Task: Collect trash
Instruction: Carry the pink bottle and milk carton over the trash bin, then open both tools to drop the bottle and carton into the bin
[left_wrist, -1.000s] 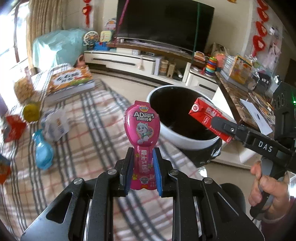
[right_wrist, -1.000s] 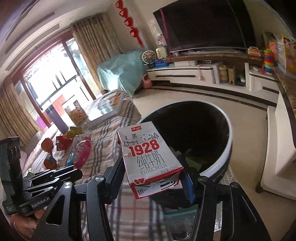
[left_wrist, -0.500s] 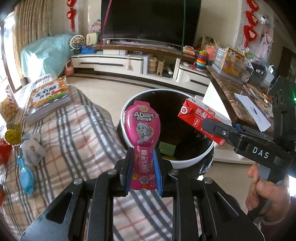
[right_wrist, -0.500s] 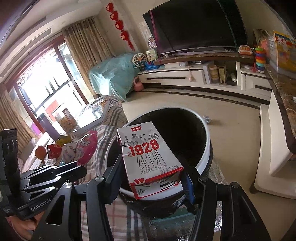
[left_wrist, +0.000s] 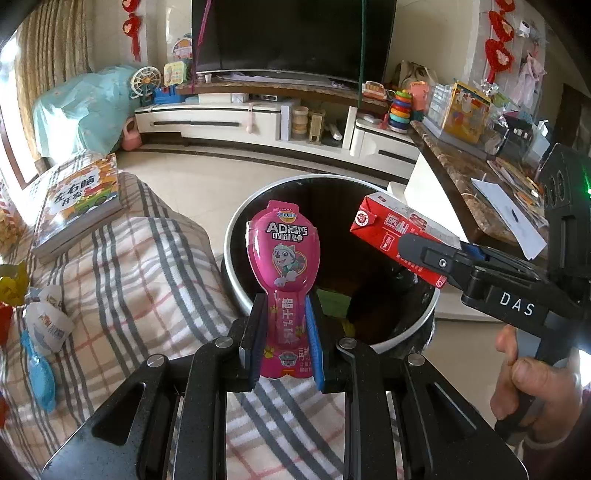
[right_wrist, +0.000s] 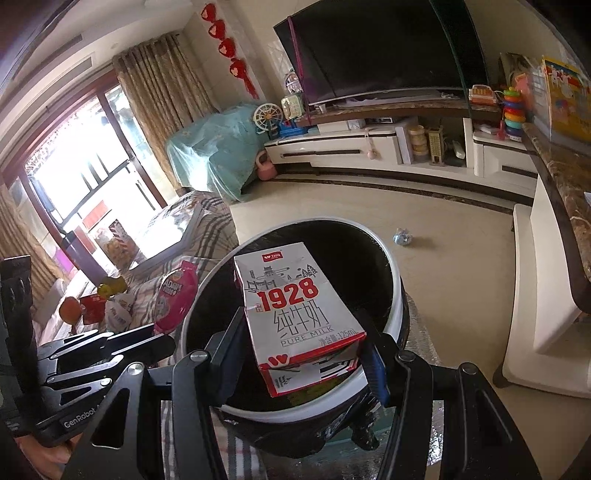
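Left hand-held gripper (left_wrist: 282, 339) is clamped narrow on the stem of a pink snack pouch (left_wrist: 282, 254), held upright at the near left rim of the round black trash bin (left_wrist: 236, 236). Right hand-held gripper (right_wrist: 299, 354) grips a milk carton (right_wrist: 295, 306) by its sides over the bin's open mouth.

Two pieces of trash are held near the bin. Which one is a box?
The milk carton in the right gripper: a box printed "1928". The left gripper holds a flat pink pouch.
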